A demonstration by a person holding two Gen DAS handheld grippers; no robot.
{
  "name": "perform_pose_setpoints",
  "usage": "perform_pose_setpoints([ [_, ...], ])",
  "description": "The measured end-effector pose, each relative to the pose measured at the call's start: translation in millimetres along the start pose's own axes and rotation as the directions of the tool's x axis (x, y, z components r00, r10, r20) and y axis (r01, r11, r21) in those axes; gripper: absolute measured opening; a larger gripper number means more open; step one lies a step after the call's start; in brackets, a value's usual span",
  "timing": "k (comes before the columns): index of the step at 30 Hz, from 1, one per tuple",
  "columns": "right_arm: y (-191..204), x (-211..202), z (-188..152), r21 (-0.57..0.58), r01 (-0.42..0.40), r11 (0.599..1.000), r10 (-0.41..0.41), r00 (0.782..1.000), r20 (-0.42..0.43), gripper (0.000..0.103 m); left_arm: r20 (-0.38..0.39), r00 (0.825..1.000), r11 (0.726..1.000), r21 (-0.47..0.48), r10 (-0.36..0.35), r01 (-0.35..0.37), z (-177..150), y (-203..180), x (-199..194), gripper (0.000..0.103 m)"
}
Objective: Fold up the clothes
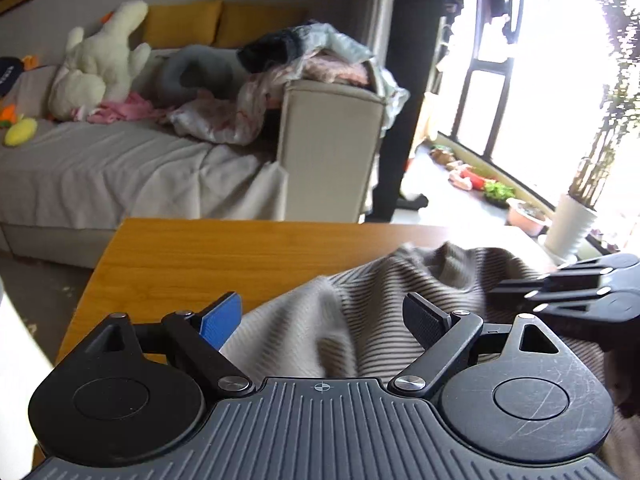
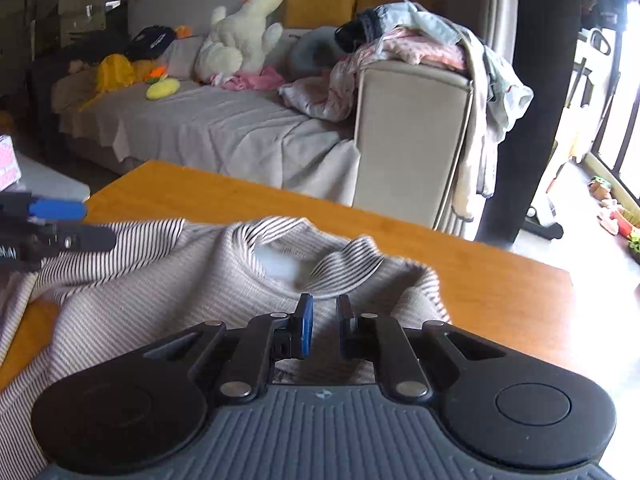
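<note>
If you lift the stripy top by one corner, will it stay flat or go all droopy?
Probably droopy: the top already lies in soft bumps and folds on the table. It looks thin, so likely light. Its ribbed knit should grip rather than slip.

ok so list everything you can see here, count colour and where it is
striped top: 1, beige with dark thin stripes, rumpled on the table, neckline up
table: 1, orange-brown wood, under the top
sofa: 1, grey cover with a beige armrest, behind the table
yellow cushions: 2, along the sofa back
plush toy: 1, white, on the sofa
clothes pile: 1, mixed pink, pale and dark, on the armrest
plant pot: 1, white, by the window
left gripper: 1, black with one blue pad, jaws wide open over the top
right gripper: 1, black with one blue pad, jaws nearly closed, grip on cloth unclear
</note>
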State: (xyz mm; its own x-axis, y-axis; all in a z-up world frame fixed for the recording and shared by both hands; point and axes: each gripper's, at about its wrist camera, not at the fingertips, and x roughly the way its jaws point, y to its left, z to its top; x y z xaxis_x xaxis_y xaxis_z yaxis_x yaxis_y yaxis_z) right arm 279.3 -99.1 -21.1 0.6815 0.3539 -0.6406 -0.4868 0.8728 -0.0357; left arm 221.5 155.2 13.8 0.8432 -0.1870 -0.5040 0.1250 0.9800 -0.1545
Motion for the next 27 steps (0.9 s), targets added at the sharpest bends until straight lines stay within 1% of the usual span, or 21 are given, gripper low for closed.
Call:
perform_pose_setpoints([
  [2,6,8,-6,0.007,-0.016,1.0,0.017,0.999,-0.04,0.018,0.006,0.999,0.996,0.067,-0.051,0.05,-1,-22,2,0.093],
  [3,7,9,-10,-0.004,-0.007,1.0,0.007,0.999,-0.036,0.019,-0.004,0.998,0.992,0.107,-0.062,0.062,-5,-32,7,0.094],
  [4,9,7,-14,-0.024,0.008,1.0,-0.008,1.0,-0.02,0.025,-0.021,0.998,0.989,0.132,-0.056,0.058,-10,-37,14,0.094],
  [5,7,5,-17,-0.035,0.023,0.999,-0.023,1.0,-0.014,0.034,-0.043,0.999,0.988,0.151,-0.023,0.029,-16,-38,24,0.094],
  [6,3,2,-19,-0.037,0.038,0.999,-0.038,0.999,-0.013,0.039,-0.065,0.998,0.986,0.168,0.014,-0.003,-22,-38,33,0.094],
  [7,0,-1,-22,-0.039,0.053,0.998,-0.053,0.999,-0.011,0.041,-0.084,0.994,0.982,0.179,0.071,-0.055,-25,-32,42,0.093],
  [8,-5,-5,-26,-0.041,0.072,0.997,-0.073,0.997,-0.011,0.041,-0.103,0.987,0.978,0.182,0.12,-0.099,-28,-25,49,0.087],
  [9,-11,-10,-30,-0.049,0.1,0.994,-0.101,0.995,-0.012,0.041,-0.117,0.985,0.985,0.131,0.125,-0.11,-23,-13,51,0.087],
  [10,-15,-15,-34,-0.064,0.134,0.989,-0.135,0.991,-0.013,0.041,-0.099,0.983,0.984,0.104,0.156,-0.146,-19,-2,48,0.088],
  [11,-19,-22,-37,-0.071,0.153,0.986,-0.154,0.988,-0.012,0.04,-0.084,0.976,0.975,0.113,0.201,-0.191,-17,3,47,0.096],
  [12,-22,-31,-41,-0.067,0.157,0.985,-0.158,0.987,-0.011,0.038,-0.075,0.969,0.968,0.114,0.234,-0.225,-15,7,43,0.092],
  [13,-24,-44,-44,-0.055,0.146,0.988,-0.146,0.989,-0.006,0.038,-0.069,0.963,0.961,0.111,0.261,-0.253,-13,12,39,0.091],
  [14,-26,-60,-47,-0.037,0.121,0.992,-0.121,0.993,0.003,0.04,-0.077,0.965,0.966,0.088,0.249,-0.242,-12,16,33,0.092],
  [15,-29,-76,-50,-0.019,0.096,0.995,-0.096,0.995,0.012,0.041,-0.085,0.974,0.977,0.052,0.209,-0.206,-11,18,23,0.093],
  [17,-25,-110,-58,-0.019,0.055,0.998,-0.055,0.998,0.017,0.048,-0.086,0.985,0.988,0.016,0.152,-0.151,-13,14,5,0.095],
  [19,-10,-147,-72,-0.07,0.012,0.997,-0.011,1.0,0.008,0.049,-0.069,0.992,0.994,0.013,0.11,-0.109,-18,1,-13,0.096],
  [21,12,-180,-89,-0.149,-0.039,0.988,0.038,0.999,-0.009,0.05,-0.059,0.997,0.999,-0.008,0.039,-0.04,-24,-15,-31,0.097],
  [23,35,-206,-108,-0.21,-0.113,0.971,0.106,0.993,-0.042,0.051,-0.059,0.998,0.998,-0.052,-0.037,0.034,-33,-28,-43,0.099],
  [25,54,-219,-127,-0.234,-0.184,0.955,0.162,0.981,-0.107,0.052,-0.066,0.991,0.99,-0.094,-0.115,0.108,-43,-41,-54,0.101],
  [27,71,-222,-146,-0.278,-0.209,0.937,0.166,0.971,-0.172,0.052,-0.081,0.979,0.975,-0.136,-0.187,0.175,-56,-51,-64,0.103],
])
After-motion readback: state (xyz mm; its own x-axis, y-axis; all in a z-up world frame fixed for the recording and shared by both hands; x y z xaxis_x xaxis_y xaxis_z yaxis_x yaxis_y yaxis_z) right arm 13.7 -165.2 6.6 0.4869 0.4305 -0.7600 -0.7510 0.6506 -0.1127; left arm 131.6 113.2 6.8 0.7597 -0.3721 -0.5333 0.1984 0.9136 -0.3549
